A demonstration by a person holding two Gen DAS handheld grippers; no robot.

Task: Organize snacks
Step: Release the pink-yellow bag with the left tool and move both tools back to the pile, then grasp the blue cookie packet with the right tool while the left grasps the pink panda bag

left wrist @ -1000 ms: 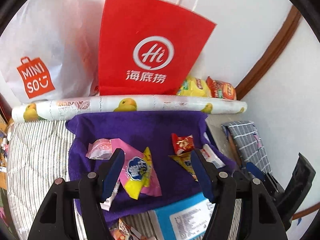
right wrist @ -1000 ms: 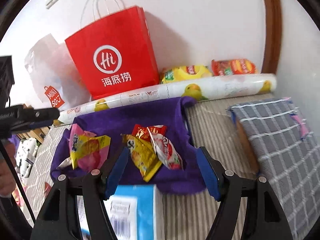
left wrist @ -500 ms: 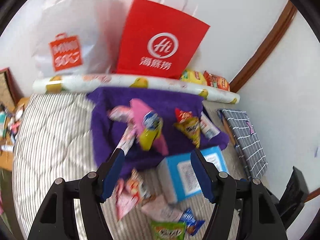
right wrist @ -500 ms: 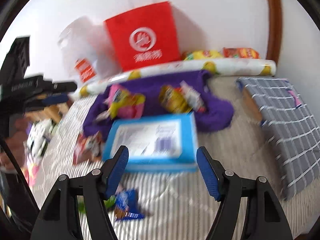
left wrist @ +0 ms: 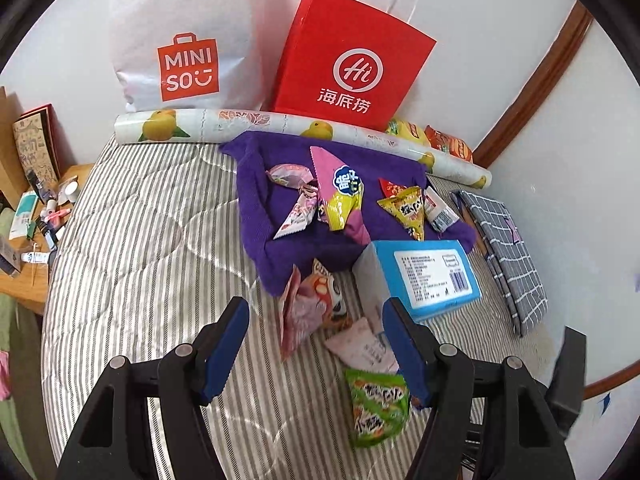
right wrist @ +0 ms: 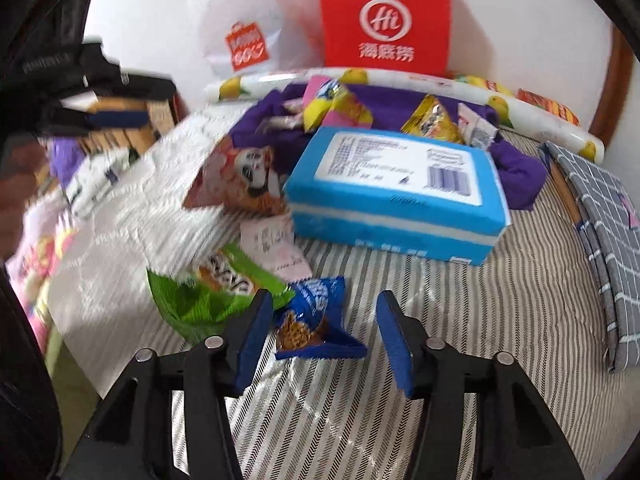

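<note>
Blue foil marks the small snack packet [right wrist: 316, 320] lying on the grey striped quilt [right wrist: 460, 340], and it sits right between the blue-padded fingers of the right gripper [right wrist: 320, 334]. That gripper's jaws are closing, but the pads do not press on the packet; a gap shows on both sides. It tilts steeply down at the bed. Just left of the packet lies a green crinkled snack bag [right wrist: 208, 296], partly under a pale paper slip [right wrist: 272, 248]. Beyond them rests a blue rectangular box with a white label [right wrist: 396, 192], its far end touching a purple cloth [right wrist: 516, 172] strewn with more wrapped snacks.

From the left wrist view, the left gripper [left wrist: 316, 344] hangs over the quilt with jaws apart and nothing in them, angled downward. A pink panda-print bag [left wrist: 308, 308] lies just ahead between its fingers.
</note>
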